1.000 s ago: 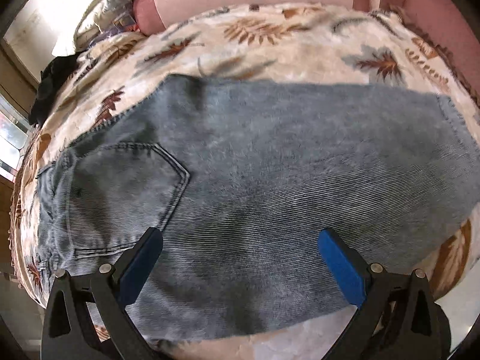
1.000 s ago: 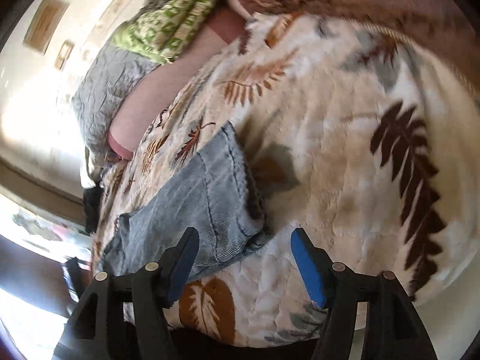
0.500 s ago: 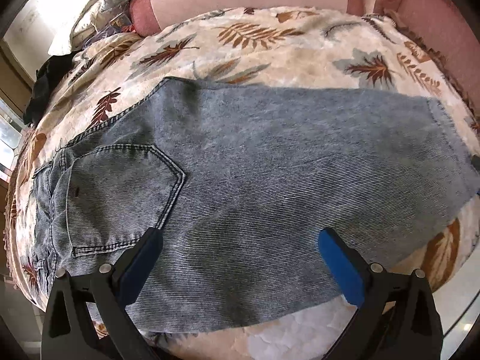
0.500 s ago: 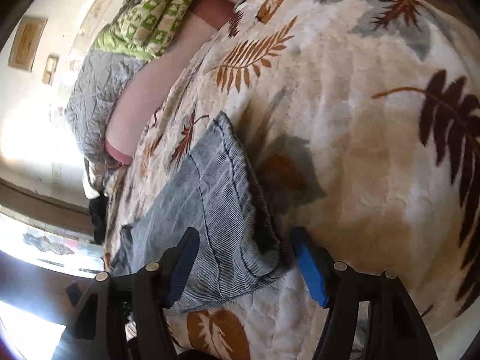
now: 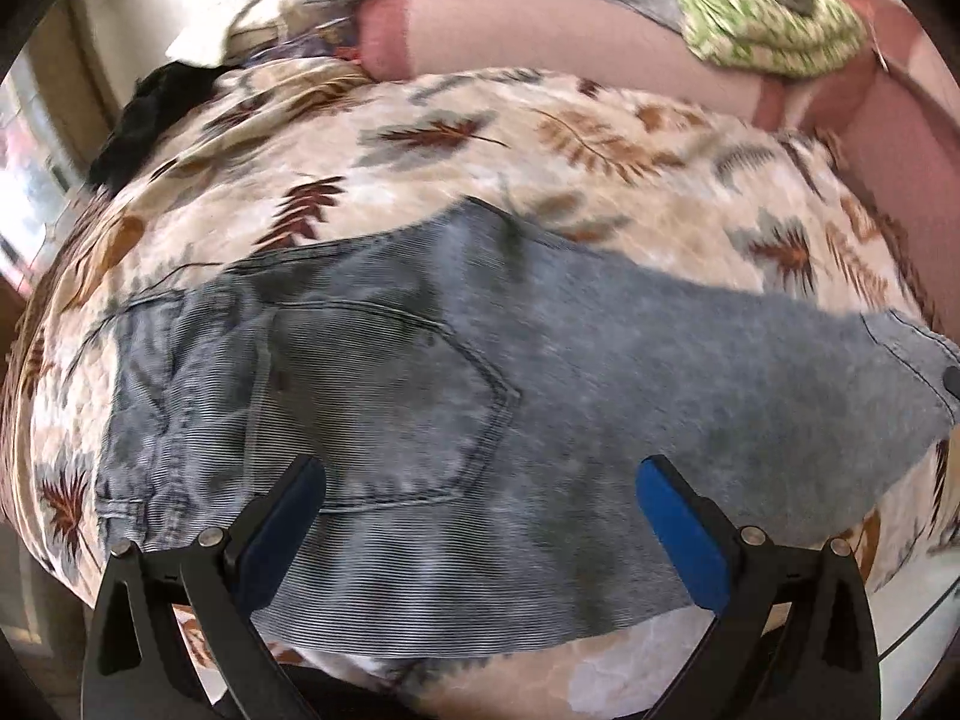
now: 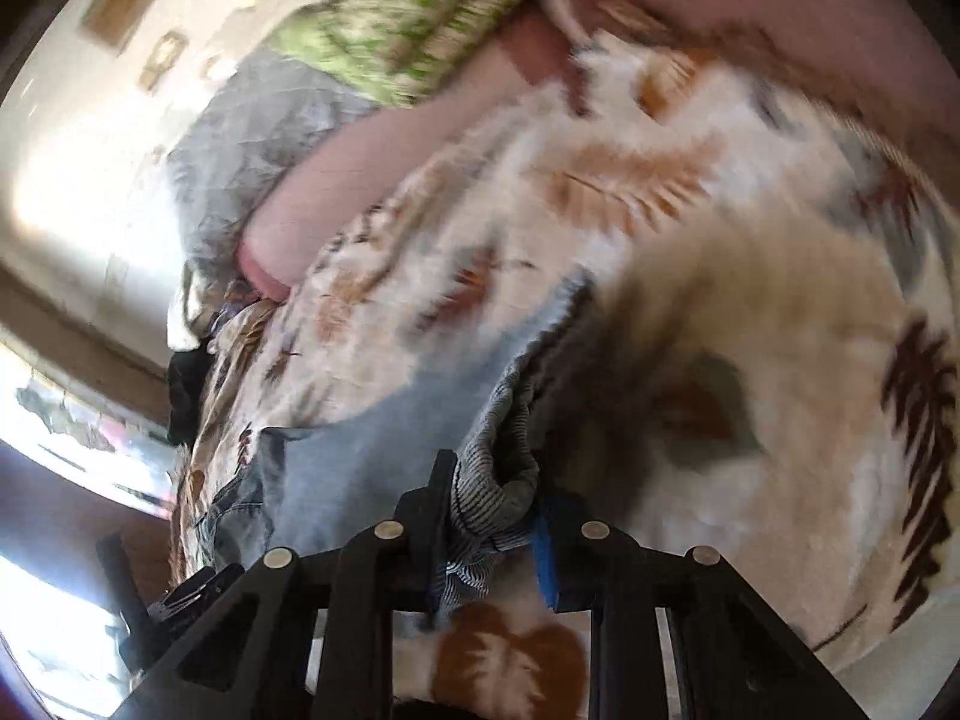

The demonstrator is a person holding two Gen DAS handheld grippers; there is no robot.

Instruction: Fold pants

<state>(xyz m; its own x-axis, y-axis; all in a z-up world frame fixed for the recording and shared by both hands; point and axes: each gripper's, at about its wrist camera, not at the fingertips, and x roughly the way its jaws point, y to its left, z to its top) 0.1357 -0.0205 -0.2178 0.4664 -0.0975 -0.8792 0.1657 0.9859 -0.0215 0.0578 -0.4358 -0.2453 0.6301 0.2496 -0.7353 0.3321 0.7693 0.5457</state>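
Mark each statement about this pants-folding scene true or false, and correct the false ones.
1. The right tool is shut on the jeans' hem. True; its jaws have just been closing.
2. The left tool grips the waistband. False: its jaws stand wide apart, holding nothing.
3. The jeans lie on a leaf-patterned blanket. True.
4. A back pocket faces up. True.
5. The jeans are red. False: grey-blue denim.
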